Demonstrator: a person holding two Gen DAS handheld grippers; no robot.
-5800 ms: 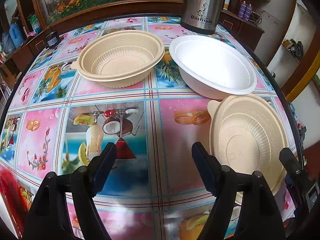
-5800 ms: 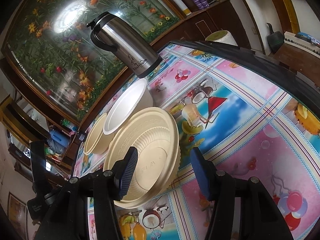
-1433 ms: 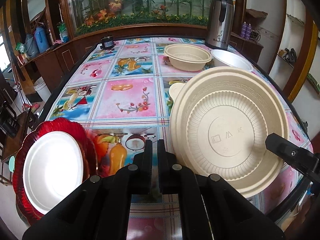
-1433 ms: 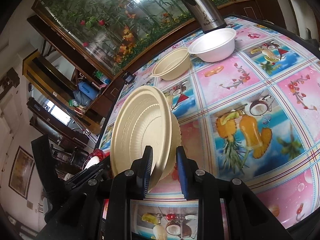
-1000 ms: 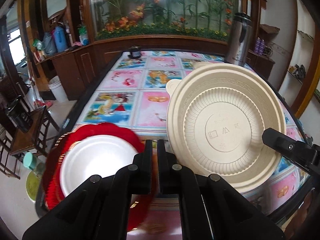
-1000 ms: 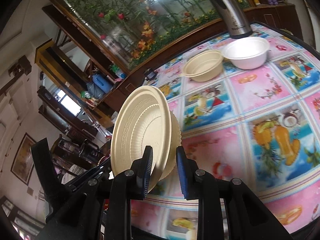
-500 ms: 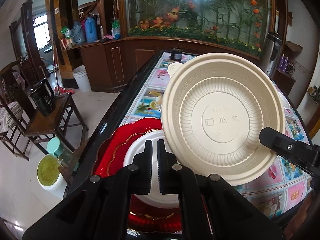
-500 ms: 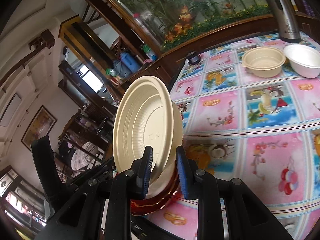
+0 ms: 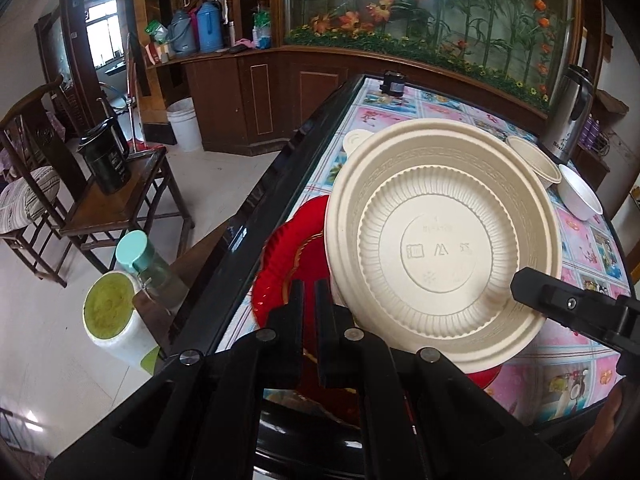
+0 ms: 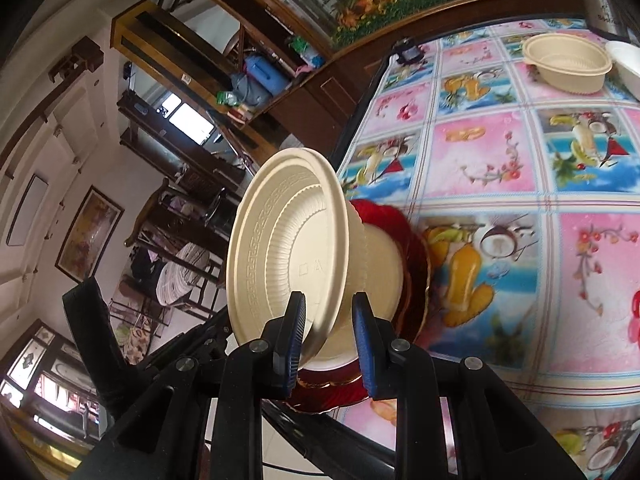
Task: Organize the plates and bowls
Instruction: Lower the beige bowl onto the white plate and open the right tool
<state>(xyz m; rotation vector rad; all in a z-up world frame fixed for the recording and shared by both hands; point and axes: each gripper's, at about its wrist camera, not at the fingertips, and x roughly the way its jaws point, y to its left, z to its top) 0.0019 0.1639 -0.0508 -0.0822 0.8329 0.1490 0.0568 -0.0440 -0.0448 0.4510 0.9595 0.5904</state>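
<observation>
We can make out only the start of a brand name, "Bos…", on the steel thermos [image 9: 568,114] at the table's far end. The beige bowl [image 9: 440,248] carries embossed symbols and small characters on its base, too faint for us to read.

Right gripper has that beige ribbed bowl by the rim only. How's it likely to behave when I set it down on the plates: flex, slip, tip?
The beige bowl looks like thin moulded pulp, so probably light, and the rim may flex under the right gripper. Held on edge by its rim alone, it could pivot between the fingers. Its wide flat base should sit steadily on the white plate atop the red plate.
</observation>
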